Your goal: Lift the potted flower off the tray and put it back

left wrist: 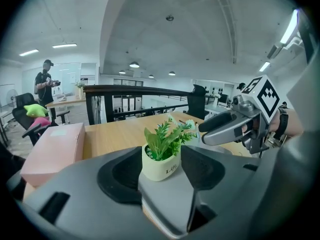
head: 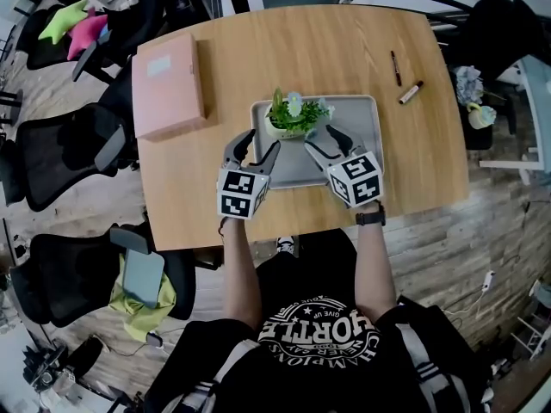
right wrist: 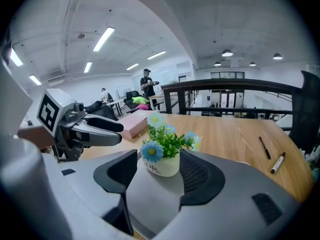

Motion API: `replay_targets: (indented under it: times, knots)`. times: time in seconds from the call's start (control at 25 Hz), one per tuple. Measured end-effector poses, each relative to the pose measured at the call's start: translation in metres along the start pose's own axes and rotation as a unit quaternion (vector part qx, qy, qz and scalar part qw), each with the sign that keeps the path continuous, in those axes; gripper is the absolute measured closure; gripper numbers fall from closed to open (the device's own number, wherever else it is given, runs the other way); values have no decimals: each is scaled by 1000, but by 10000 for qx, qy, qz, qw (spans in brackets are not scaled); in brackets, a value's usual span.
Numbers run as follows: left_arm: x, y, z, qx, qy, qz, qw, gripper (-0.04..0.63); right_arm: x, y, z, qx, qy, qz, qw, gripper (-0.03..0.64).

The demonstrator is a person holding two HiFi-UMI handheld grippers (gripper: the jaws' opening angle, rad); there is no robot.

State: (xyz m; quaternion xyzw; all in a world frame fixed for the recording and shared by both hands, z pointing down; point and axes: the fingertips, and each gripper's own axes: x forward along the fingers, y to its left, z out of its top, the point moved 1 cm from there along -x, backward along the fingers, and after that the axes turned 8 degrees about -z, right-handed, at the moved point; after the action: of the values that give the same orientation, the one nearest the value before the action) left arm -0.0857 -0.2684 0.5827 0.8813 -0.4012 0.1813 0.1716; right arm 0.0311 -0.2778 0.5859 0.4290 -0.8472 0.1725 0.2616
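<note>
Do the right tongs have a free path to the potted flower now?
Probably yes. The right tongs are open and aimed at the potted flower on the tray, with nothing between them; the left tongs sit on its other side.

Potted flower (head: 293, 117): a small cream-white pot with rounded sides and dark lettering on its front. It holds green leafy sprigs and pale blue daisy-like blooms with yellow centres. It stands upright with its base on the tray (head: 363, 124), in the tray's far left part, close to the rim. Tray: light grey, rectangular, with rounded corners and a low raised rim. It lies flat on the wooden tabletop (head: 344, 50), toward the near edge, its long sides running parallel to that edge.
</note>
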Motion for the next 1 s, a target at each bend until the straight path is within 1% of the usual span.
replay_targets:
  times: [0.12, 0.4, 0.6, 0.72, 1.0]
  knots:
    - [5, 4, -4, 84, 121, -48, 9999, 330, 6, -4, -3, -85, 67, 63, 9999, 342]
    - [20, 8, -8, 61, 198, -240, 9995, 294, 20, -13, -9, -225, 170, 266, 9992, 321]
    - [28, 9, -18, 84, 429, -364, 9984, 266, 29, -18, -16, -343, 264, 438, 9981, 296]
    - [32, 7, -21, 168, 626, -478, 9968, 250, 35, -20, -20, -348, 326, 464, 9978, 290]
    - [43, 12, -29, 412, 761, -499, 9950, 242, 51, -19, -28, -386, 456, 553, 9967, 290]
